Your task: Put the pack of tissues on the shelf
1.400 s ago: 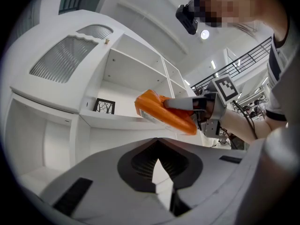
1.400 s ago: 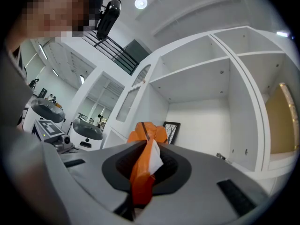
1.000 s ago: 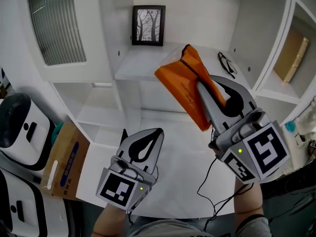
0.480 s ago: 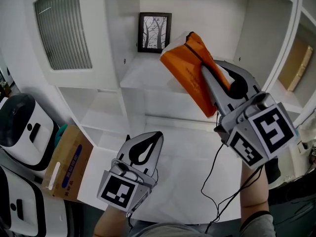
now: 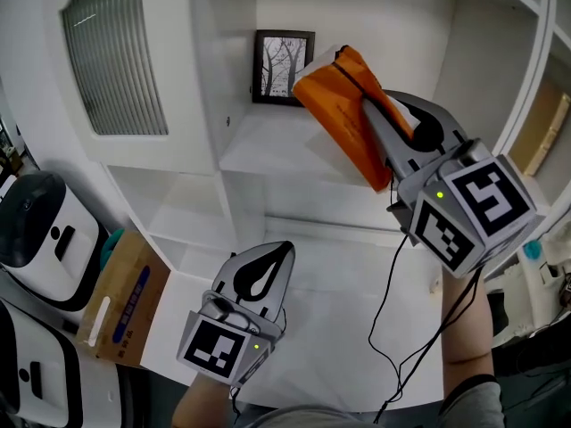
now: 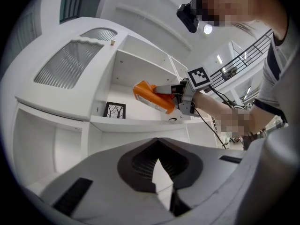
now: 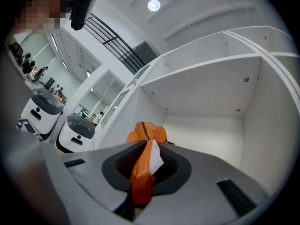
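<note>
An orange pack of tissues (image 5: 342, 114) hangs tilted in front of the white shelf board (image 5: 277, 145), close to a framed tree picture (image 5: 283, 67). My right gripper (image 5: 368, 112) is shut on the pack's lower end. In the right gripper view the pack (image 7: 146, 139) sticks out between the jaws of my right gripper (image 7: 143, 165) toward an open white shelf compartment (image 7: 211, 125). My left gripper (image 5: 272, 261) is held low over the lower surface, shut with nothing in it. From the left gripper view the pack (image 6: 151, 96) shows above the shelf, beyond my left gripper (image 6: 159, 170).
A cardboard box (image 5: 116, 297) and white rounded machines (image 5: 36, 230) stand at the lower left. A louvered cabinet door (image 5: 111, 52) is at the upper left. A black cable (image 5: 393, 328) trails from the right gripper. A tan item (image 5: 549, 132) sits in a right-hand shelf.
My right gripper has lifted the orange pack up and toward the shelf, nearer the picture frame. The left gripper has stayed about where it was.
</note>
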`<state>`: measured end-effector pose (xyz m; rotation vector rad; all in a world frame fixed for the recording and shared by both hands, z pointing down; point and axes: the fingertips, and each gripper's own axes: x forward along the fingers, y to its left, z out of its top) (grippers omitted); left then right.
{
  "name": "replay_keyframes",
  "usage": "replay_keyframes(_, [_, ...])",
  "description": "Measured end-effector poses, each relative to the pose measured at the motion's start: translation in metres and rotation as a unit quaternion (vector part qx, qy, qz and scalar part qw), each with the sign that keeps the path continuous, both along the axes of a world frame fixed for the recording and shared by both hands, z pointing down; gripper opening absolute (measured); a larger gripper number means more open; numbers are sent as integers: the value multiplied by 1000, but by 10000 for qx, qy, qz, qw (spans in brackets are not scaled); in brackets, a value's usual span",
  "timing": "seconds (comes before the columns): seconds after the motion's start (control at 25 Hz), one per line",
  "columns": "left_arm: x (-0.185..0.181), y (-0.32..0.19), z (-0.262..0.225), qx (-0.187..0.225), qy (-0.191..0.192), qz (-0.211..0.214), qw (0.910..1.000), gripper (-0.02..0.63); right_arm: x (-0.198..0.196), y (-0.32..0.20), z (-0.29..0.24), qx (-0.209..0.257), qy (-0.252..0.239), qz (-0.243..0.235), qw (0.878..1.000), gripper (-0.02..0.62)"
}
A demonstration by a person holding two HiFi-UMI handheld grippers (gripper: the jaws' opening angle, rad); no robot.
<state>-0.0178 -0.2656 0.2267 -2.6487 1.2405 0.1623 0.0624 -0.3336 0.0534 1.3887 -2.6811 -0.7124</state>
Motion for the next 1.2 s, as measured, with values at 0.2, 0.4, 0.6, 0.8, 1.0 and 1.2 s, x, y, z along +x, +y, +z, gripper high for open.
replay_keyframes(0.2, [-5,-5,0,-23,-10,-55,10000,40,-4,-19,-4,-31,74,70,9999,43])
replay_keyframes(0.4, [-5,-8,10,-314,-29,-53,9995,40,-5,-44,-5,-110,77,209,9997,60])
replay_keyframes(0.6, [-10,-12,9,-150,65,-82,9998,40,-1,-57,-3,-296,-159,279,9990,115])
replay_keyframes(0.8, [-16,-11,9,-154,99,-120,9998,40,6,-54,-15,-127,-365,370,9986,115])
replay_keyframes(1.0, [-15,-8,8,-136,85,-105,9998,40,6,-46,-14,-88,-334,339,9988,115])
replay_keyframes(1.2, [-11,-3,6,-101,80,-25,9999,40,9,-31,-8,-211,-429,246,9986,98])
